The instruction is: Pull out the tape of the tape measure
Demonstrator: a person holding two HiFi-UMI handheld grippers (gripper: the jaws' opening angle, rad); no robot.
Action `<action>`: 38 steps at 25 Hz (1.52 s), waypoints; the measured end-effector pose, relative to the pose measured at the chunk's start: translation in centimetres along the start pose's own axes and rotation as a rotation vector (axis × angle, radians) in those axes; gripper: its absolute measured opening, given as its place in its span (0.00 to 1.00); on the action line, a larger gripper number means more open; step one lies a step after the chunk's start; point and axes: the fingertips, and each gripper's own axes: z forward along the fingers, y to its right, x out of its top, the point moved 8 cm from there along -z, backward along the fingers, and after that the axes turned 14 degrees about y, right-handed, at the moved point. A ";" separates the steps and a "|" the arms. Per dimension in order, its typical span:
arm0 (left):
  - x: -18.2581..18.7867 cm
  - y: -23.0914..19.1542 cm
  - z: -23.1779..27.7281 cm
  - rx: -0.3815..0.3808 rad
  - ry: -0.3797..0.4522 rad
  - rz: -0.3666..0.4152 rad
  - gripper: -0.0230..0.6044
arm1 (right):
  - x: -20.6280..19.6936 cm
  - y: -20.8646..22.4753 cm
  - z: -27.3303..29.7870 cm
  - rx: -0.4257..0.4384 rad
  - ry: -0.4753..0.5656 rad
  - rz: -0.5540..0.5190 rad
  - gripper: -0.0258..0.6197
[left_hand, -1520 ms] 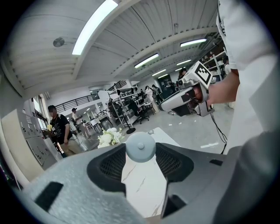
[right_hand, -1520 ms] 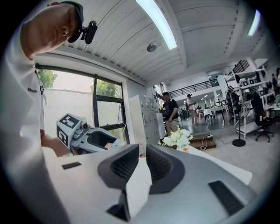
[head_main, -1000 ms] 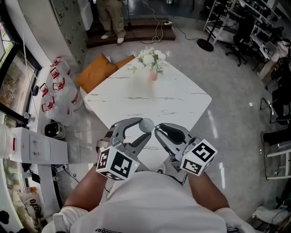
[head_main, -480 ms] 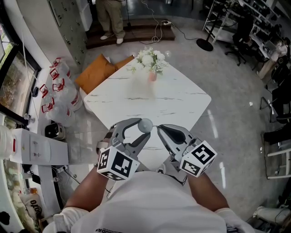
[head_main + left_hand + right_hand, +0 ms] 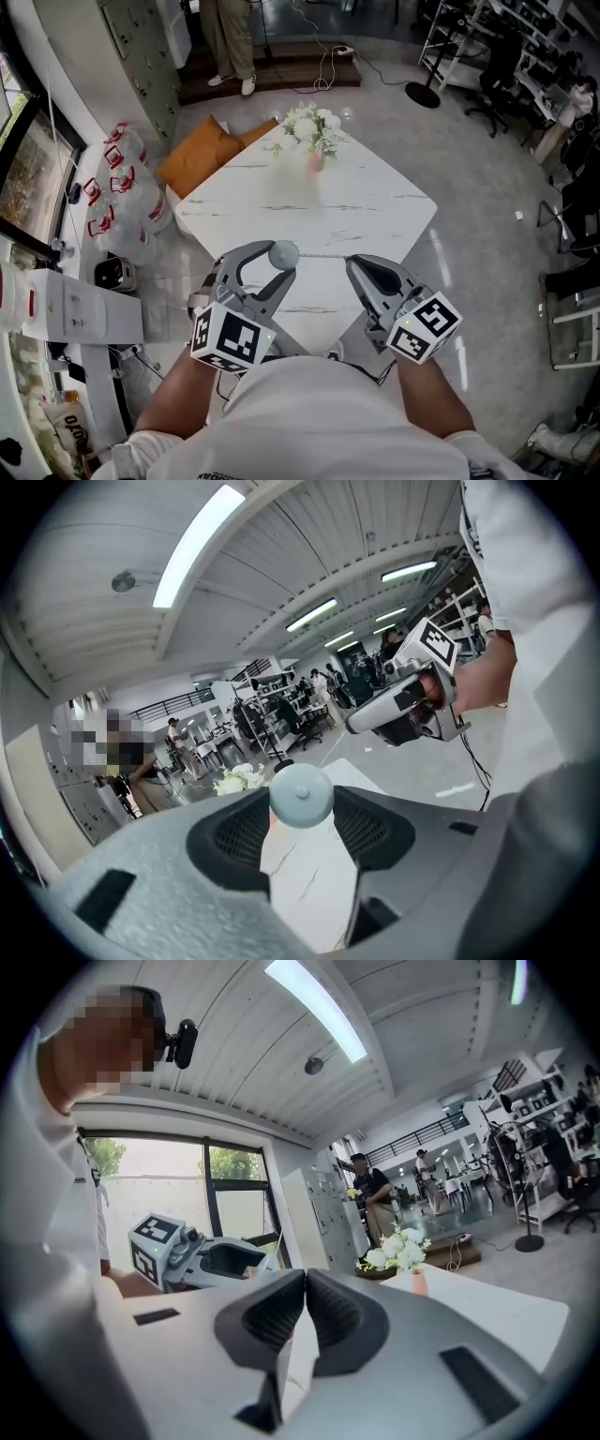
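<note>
The right gripper [image 5: 356, 264] has drawn away from the left gripper [image 5: 278, 265] since a second ago, opening a gap beside the tape measure [image 5: 284, 253]. That small round case sits clamped between the left jaws, at their tips, held as the anchor. A thin line, seemingly the tape [image 5: 323, 255], runs from it to the right gripper. The right jaws are pressed together, probably pinching the tape's end, though it is too thin to see there. Both hang above the near corner of the white table [image 5: 375, 202], where there is room to pull sideways.
</note>
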 end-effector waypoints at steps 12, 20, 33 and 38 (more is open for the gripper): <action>-0.3 -2.2 -1.2 0.069 -0.013 -0.006 0.39 | 2.0 1.8 -1.0 -0.094 0.043 -0.040 0.06; 0.1 -2.7 -1.3 0.083 0.004 0.000 0.39 | 2.1 1.8 -1.2 -0.100 0.038 -0.066 0.06; -1.0 -4.5 -2.9 0.153 -0.027 -0.015 0.39 | 3.1 3.6 -2.4 -0.186 0.067 -0.075 0.06; -0.8 -4.4 -2.9 0.152 -0.017 -0.014 0.39 | 3.6 3.6 -2.6 -0.192 0.071 -0.096 0.06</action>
